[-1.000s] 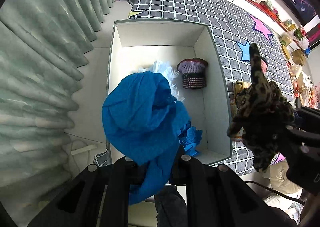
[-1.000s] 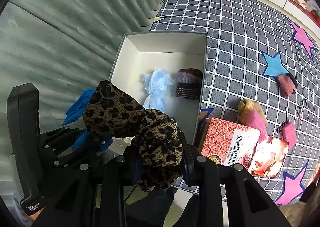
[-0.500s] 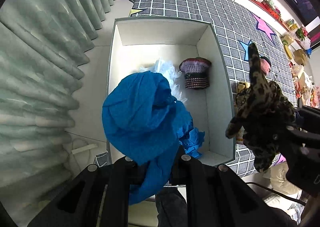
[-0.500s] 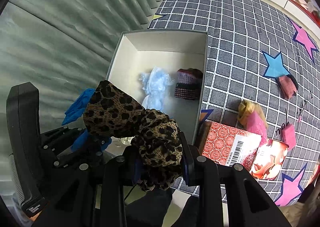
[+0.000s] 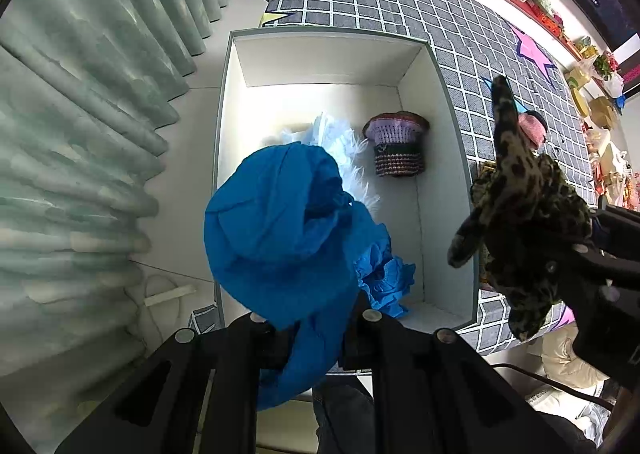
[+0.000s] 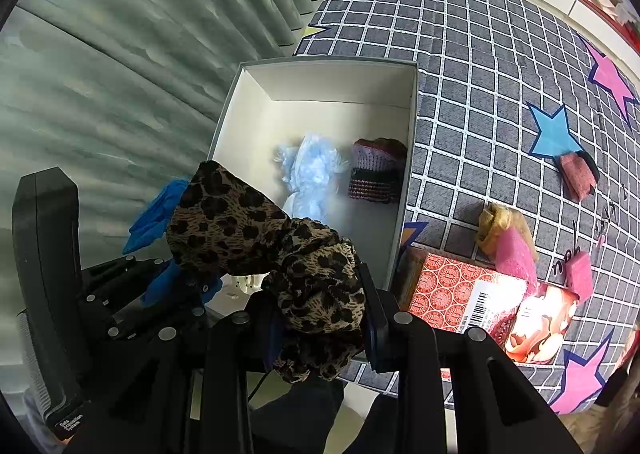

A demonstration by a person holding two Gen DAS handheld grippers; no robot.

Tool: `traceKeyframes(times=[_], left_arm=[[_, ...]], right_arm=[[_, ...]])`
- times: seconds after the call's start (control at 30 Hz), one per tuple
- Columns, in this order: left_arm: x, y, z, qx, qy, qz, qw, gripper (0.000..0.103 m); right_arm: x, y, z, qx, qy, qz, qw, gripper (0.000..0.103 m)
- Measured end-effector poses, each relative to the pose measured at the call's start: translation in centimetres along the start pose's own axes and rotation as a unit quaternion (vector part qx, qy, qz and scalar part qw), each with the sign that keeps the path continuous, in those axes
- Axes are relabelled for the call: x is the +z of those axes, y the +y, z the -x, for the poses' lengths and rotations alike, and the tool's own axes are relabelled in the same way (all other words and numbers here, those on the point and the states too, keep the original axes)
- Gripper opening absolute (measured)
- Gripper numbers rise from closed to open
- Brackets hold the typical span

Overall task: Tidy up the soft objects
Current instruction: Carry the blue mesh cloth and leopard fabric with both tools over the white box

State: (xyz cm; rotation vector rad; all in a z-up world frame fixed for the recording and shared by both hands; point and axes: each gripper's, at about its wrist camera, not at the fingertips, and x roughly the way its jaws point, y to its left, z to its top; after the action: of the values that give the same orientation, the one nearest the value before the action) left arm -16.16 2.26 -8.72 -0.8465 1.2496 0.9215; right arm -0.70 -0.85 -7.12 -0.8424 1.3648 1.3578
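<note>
1. Nothing much has moved since the earlier frames: both of your hands hang where they were, each with its load above the near end of the white box (image 5: 434, 190).
2. Your left hand-held gripper (image 5: 316, 338) is clamped on the blue cloth (image 5: 280, 222), which balloons over the box's near left part and hides what lies under it.
3. Your right hand-held gripper (image 6: 320, 318) is clamped on the leopard-print cloth (image 6: 256, 230), held over the box's near right corner, partly past the rim.
4. Farther in, the pale blue fluffy piece (image 6: 310, 174) and the knitted hat (image 6: 376, 170) already lie in the box.
5. Beyond, on the checked counter (image 6: 480, 54), sit 2 pink items (image 6: 516, 254) and a red packet (image 6: 452, 294).
6. Risk: release the leopard-print cloth from here and a trailing end may drape over the rim or slide outside; the blue cloth could snag on your fingers and lift back out.
</note>
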Motion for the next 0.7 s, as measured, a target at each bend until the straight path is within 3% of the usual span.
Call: traceKeyframes(times=[0.7], left_arm=[[0.44,0.13,-0.83,0.002,0.008,0.000,1.0000,0.015]], right_arm=[[0.61,0.16,-0.83,-0.001,0.013,0.010,1.000,0.033]])
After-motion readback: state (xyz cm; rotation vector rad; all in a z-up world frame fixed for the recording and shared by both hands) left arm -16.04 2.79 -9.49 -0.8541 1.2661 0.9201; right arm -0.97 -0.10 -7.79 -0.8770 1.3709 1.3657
